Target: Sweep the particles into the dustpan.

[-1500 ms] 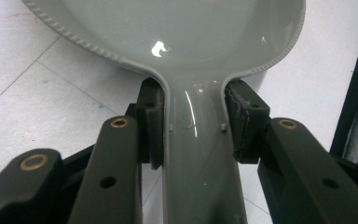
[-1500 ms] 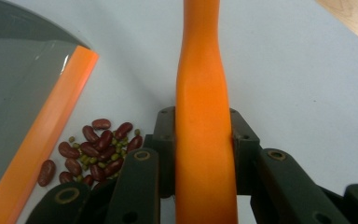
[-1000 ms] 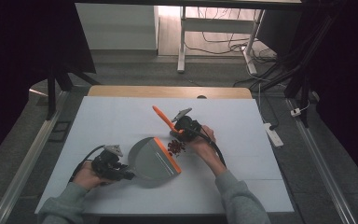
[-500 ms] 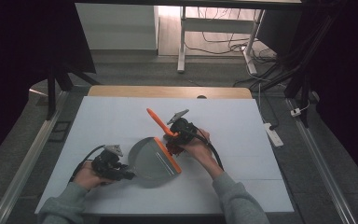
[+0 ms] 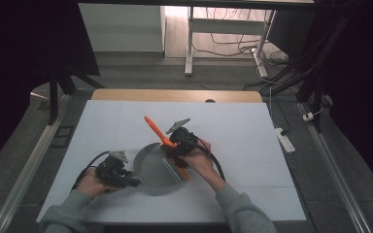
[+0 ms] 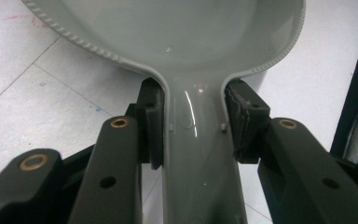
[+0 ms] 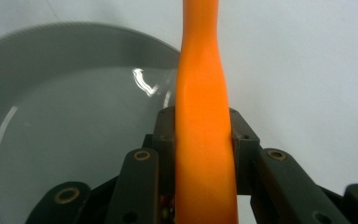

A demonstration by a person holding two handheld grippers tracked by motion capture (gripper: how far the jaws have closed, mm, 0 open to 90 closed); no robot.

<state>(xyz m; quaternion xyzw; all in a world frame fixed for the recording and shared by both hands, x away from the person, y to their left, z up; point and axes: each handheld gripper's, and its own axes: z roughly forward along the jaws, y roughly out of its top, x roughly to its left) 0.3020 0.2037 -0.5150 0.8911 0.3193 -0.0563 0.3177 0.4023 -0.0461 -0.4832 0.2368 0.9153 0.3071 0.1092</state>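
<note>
Grey dustpan (image 5: 158,167) sits lower centre of frame on the white counter (image 5: 272,145), its handle clamped in the left tongs (image 6: 193,123). Right tongs (image 7: 203,135) grip an orange brush handle (image 5: 155,130) at the pan's right lip. Step: sweeping into pan. Next likely calls for short strokes, with the pan held steady.

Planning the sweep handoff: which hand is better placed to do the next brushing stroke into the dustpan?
Right. The right tool is shut on the orange brush handle, right at the dustpan mouth. The left tool is clamped on the dustpan's handle, bracing it.
</note>
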